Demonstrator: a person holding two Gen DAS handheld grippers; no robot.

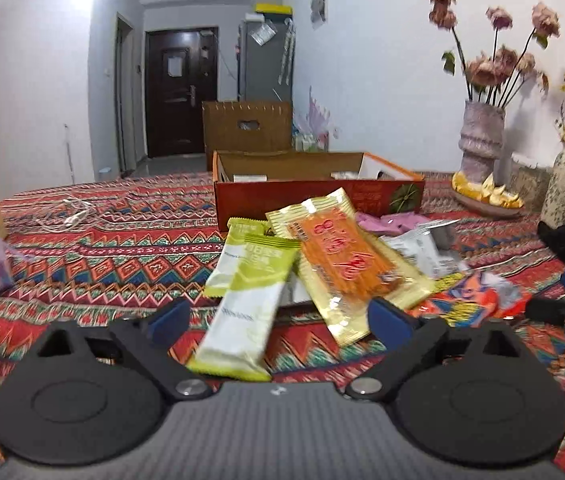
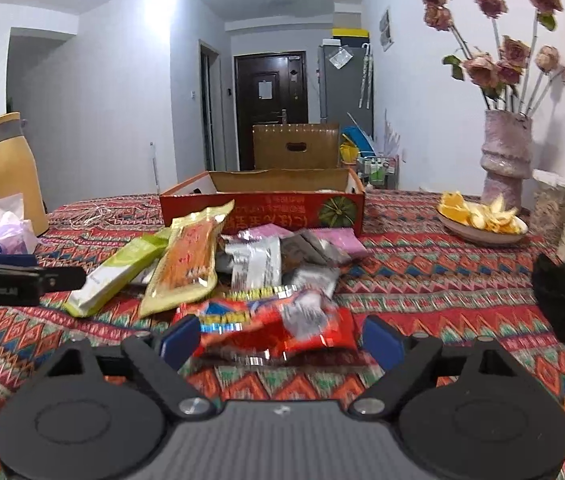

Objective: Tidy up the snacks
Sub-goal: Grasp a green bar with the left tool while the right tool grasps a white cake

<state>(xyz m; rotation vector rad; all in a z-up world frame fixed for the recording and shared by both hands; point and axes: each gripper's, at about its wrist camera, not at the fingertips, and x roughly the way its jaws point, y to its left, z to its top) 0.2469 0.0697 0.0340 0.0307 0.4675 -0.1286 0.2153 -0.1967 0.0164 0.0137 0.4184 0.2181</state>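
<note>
The left gripper (image 1: 280, 322) is spread wide over the patterned tablecloth (image 1: 114, 264), a green-and-white packet (image 1: 248, 312) lying between its fingers, long axis running away toward the red cardboard box (image 1: 318, 196). An orange-filled packet (image 1: 342, 260) leans on it, tilted the same way. The right gripper (image 2: 280, 340) is spread too, straddling a red crinkled packet (image 2: 278, 328) lying crosswise. Silver and pink packets (image 2: 282, 252) crowd the way to the box.

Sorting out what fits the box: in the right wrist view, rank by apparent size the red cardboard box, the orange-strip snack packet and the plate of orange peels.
1. red cardboard box
2. orange-strip snack packet, though nearer the camera
3. plate of orange peels
</note>
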